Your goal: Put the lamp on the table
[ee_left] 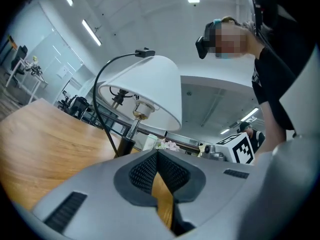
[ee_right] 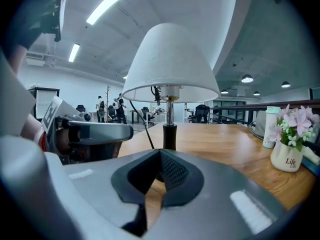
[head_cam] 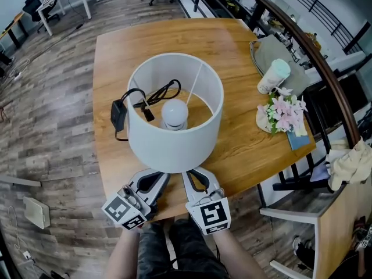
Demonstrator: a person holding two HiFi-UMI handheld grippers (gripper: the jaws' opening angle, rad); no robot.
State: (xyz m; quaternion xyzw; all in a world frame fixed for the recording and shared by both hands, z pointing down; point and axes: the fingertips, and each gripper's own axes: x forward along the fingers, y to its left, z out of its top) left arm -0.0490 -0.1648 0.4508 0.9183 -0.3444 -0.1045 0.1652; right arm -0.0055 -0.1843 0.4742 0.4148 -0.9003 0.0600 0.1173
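A white-shaded lamp [head_cam: 174, 138] stands upright on the round-cornered wooden table [head_cam: 232, 150], close to its near edge. Its bulb [head_cam: 174, 114] shows through the open top, and its black cord and plug [head_cam: 119, 114] lie on the table at its left. My left gripper [head_cam: 157, 180] and right gripper [head_cam: 195, 179] sit side by side just in front of the lamp, both shut with nothing between the jaws. In the left gripper view the lamp [ee_left: 150, 89] leans beyond my left gripper [ee_left: 156, 154]. In the right gripper view the shade [ee_right: 170, 64] and black stem [ee_right: 170, 136] rise straight behind my right gripper [ee_right: 160, 154].
At the table's right side are a pot of pink flowers [head_cam: 285, 112], a white bottle [head_cam: 273, 75] and a grey bag [head_cam: 279, 57]. A chair [head_cam: 290, 214] stands off the right corner. A railing runs along the far right.
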